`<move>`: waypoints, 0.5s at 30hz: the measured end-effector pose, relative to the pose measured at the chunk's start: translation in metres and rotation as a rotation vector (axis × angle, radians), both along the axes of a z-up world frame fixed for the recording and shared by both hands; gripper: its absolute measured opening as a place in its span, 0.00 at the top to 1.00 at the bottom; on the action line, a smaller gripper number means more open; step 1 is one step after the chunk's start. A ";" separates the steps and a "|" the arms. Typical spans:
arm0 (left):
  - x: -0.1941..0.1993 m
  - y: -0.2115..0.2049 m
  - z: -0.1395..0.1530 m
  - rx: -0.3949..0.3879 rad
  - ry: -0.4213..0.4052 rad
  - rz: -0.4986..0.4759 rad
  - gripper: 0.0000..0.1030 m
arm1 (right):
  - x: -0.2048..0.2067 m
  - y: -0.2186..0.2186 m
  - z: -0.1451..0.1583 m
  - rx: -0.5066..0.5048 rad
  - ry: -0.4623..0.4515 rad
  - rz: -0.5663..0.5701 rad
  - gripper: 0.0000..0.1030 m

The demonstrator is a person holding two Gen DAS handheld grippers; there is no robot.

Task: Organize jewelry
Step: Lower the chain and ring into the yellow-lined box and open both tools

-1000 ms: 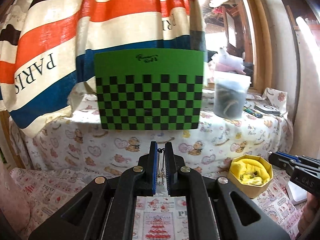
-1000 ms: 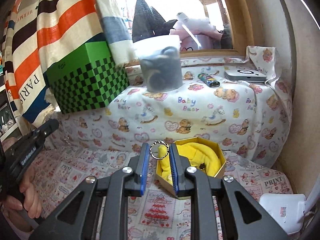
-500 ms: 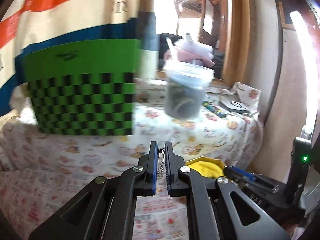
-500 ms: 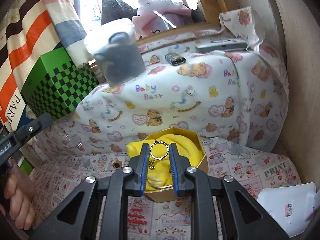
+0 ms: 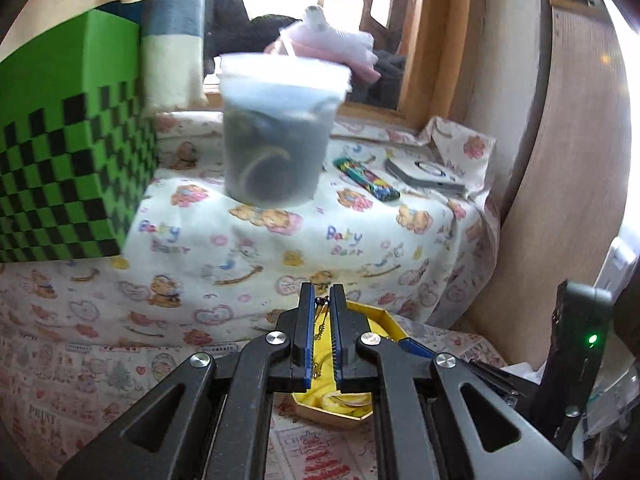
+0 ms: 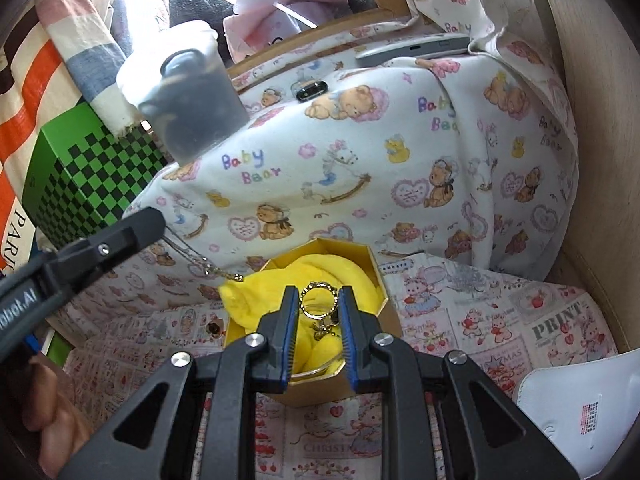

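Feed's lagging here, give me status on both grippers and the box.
Left gripper shut on chain, over the box. Right gripper shut on ring, above the yellow cloth. Nothing blocking the box.

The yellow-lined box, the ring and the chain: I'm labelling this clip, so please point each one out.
yellow-lined box [image 6: 370, 254]: right wrist view, on its back wall.
ring [image 6: 319, 300]: right wrist view, on its beaded band, between the right gripper's fingers.
chain [image 5: 321, 322]: left wrist view, on links hanging between the left gripper's fingers.
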State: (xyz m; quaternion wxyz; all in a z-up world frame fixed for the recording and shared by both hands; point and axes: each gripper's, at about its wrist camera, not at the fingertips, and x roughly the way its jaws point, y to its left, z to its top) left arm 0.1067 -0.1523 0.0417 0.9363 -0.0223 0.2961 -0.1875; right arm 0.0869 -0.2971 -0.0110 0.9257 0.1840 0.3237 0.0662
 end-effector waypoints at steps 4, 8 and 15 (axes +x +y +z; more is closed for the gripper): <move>0.004 -0.005 -0.011 0.001 0.033 -0.010 0.94 | 0.003 -0.003 -0.003 0.003 0.023 -0.012 0.82; 0.011 -0.009 -0.019 0.018 0.057 -0.013 0.94 | 0.006 -0.002 -0.006 0.003 0.035 -0.004 0.82; 0.014 -0.003 -0.021 0.026 0.073 -0.006 0.93 | 0.008 -0.001 -0.007 0.003 0.035 -0.005 0.82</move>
